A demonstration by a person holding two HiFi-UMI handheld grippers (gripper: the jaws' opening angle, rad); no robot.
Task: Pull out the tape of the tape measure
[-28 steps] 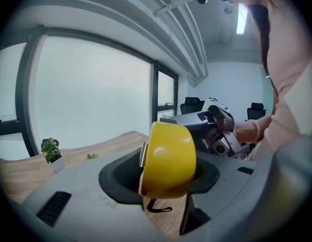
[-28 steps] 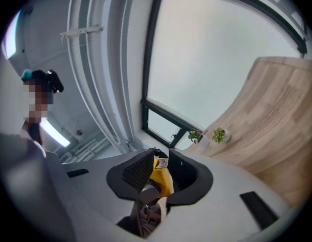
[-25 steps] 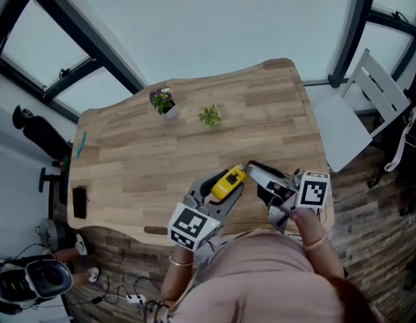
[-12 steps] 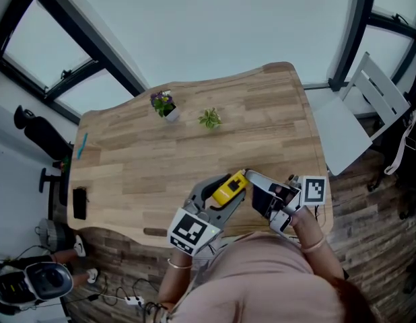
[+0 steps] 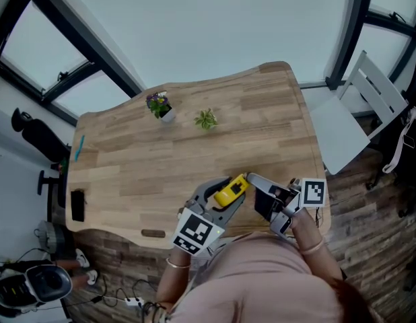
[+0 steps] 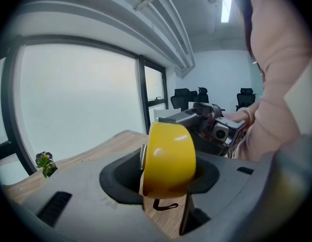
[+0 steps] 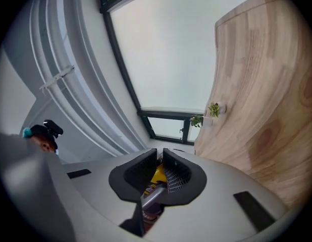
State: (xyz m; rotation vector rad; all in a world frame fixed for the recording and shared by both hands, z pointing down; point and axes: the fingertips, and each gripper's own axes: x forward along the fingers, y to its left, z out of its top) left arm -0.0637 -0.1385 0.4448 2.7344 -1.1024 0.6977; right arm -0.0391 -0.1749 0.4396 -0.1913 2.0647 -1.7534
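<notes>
A pale wooden table (image 5: 127, 160) stands beneath big windows, over a dark plank floor.

The left gripper's (image 6: 166, 178) black pads (image 6: 120, 173) clamp the yellow tape measure (image 6: 168, 158) from both sides. It stands on edge between them, above the wood, with a black strap loop (image 6: 163, 204) hanging under it. The right gripper's (image 7: 161, 169) ribbed pads (image 7: 177, 178) are drawn together down to a thin slot, and yellow from the tape measure shows through it. Whether they nip the tape's tip cannot be made out.

In the head view the two grippers meet nose to nose at about 5 o'clock on the table, close to its near edge. The right one comes in from 3 o'clock and its tip reaches the case's end. Each carries its marker cube nearer the person, whose pink sleeve fills the bottom.

Farther out, a small pot of purple flowers (image 5: 159, 103) and a green sprig (image 5: 206, 119) sit toward 12 o'clock, just apart. A blue pen (image 5: 79, 147) lies at 9 o'clock and a black block (image 5: 77, 204) at 8 o'clock.
</notes>
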